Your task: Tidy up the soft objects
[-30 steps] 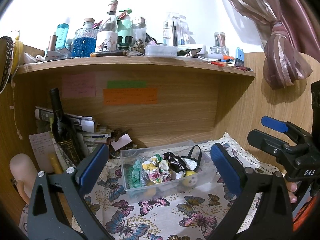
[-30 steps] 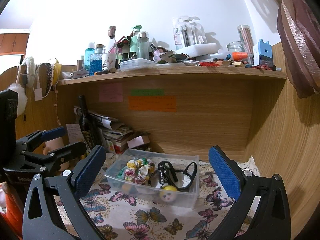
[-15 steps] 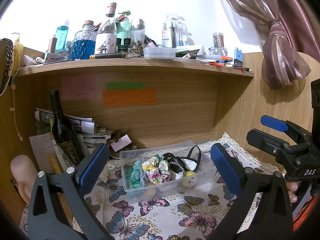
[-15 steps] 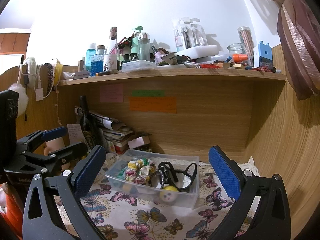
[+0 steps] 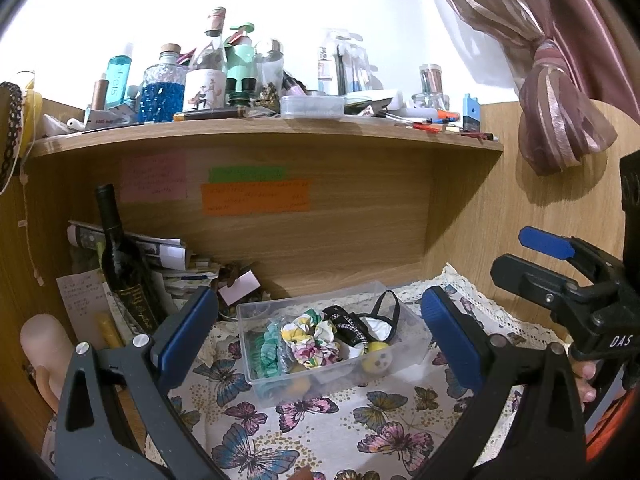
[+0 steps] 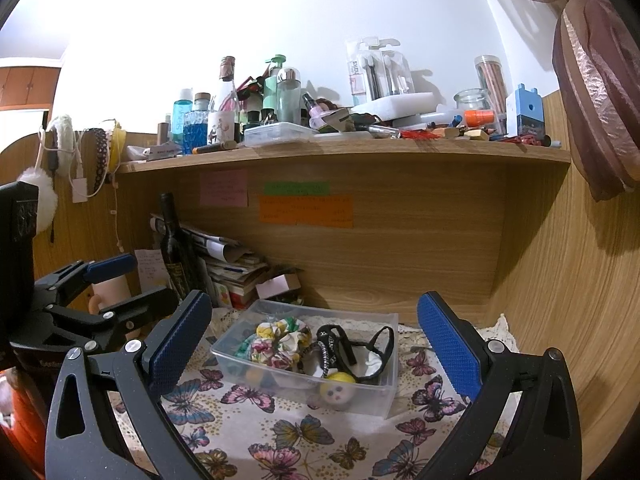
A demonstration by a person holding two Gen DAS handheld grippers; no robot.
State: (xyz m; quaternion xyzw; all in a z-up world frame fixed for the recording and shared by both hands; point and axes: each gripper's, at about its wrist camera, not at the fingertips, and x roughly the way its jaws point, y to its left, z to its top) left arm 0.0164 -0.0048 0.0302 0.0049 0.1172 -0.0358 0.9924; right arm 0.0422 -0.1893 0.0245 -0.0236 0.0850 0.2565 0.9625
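A clear plastic box (image 5: 404, 356) (image 6: 360, 396) sits on the butterfly-print cloth (image 5: 320, 420) (image 6: 280, 432) under the shelf. It holds floral scrunchies (image 5: 310, 340) (image 6: 280, 340), a teal scrunchie (image 5: 266, 348), a black strap with white fabric (image 5: 380, 320) (image 6: 368, 348) and a yellow ball with a face (image 5: 378, 356) (image 6: 340, 388). My left gripper (image 5: 320, 332) is open in front of the box with nothing between its fingers. My right gripper (image 6: 316, 344) is open too, empty, facing the same box. Each gripper shows at the edge of the other's view.
A dark wine bottle (image 5: 120, 260) (image 6: 176, 252) leans by stacked papers (image 5: 176, 264) at the back left. A pink cup (image 5: 42, 344) stands far left. The shelf (image 5: 260, 132) above is crowded with bottles and jars. Wooden walls close in behind and right; a curtain (image 5: 560, 80) hangs upper right.
Both views have drifted very slightly. The box and its contents have not moved, and both grippers stay open.
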